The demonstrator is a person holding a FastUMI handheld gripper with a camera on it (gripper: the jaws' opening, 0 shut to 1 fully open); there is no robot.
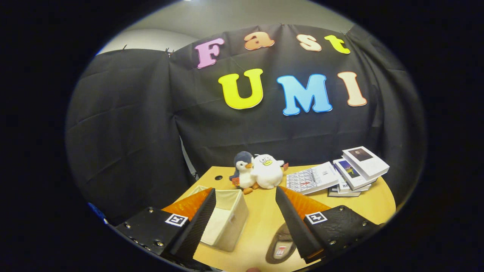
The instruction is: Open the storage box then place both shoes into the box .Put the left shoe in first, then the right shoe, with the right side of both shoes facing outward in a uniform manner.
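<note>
Gripper (245, 196) fingers spread wide, holding nothing, raised over the wooden table (261, 223). Open fabric storage box (227, 219) sits partly behind the left finger. One shoe (280, 247) lies near the right finger. Far side: two plush penguins (259, 172), stacked books (348, 172).

cream storage box (227, 223), tan wood table (261, 226), grey shoe (281, 247), white and grey-white plush toys (257, 172), white books (351, 172).

Black screwed tool (245, 211), square tags
</note>
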